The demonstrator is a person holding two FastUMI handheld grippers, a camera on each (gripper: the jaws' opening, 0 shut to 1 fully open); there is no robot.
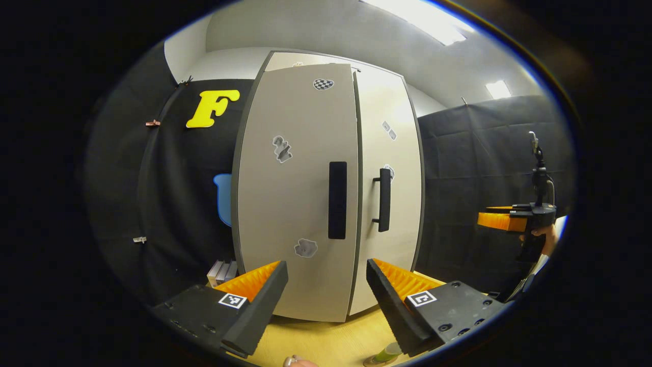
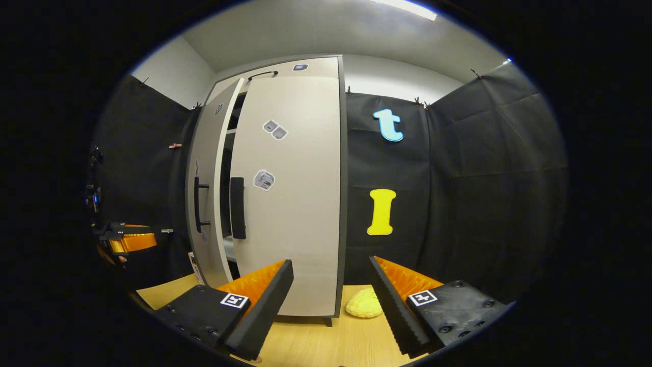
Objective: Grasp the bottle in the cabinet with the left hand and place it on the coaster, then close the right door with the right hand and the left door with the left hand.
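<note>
Right door (image 2: 290, 193) shut, left door (image 2: 206, 196) just ajar; both hand-held grippers (image 1: 326, 300) (image 2: 331, 306) wide open, empty. Bottle (image 1: 387, 352) apparently out on table (image 1: 326, 341).

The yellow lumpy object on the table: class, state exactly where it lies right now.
In the right gripper view, the yellow lumpy object lies on the wooden table, just right of the cabinet foot, before the black cloth wall.
</note>
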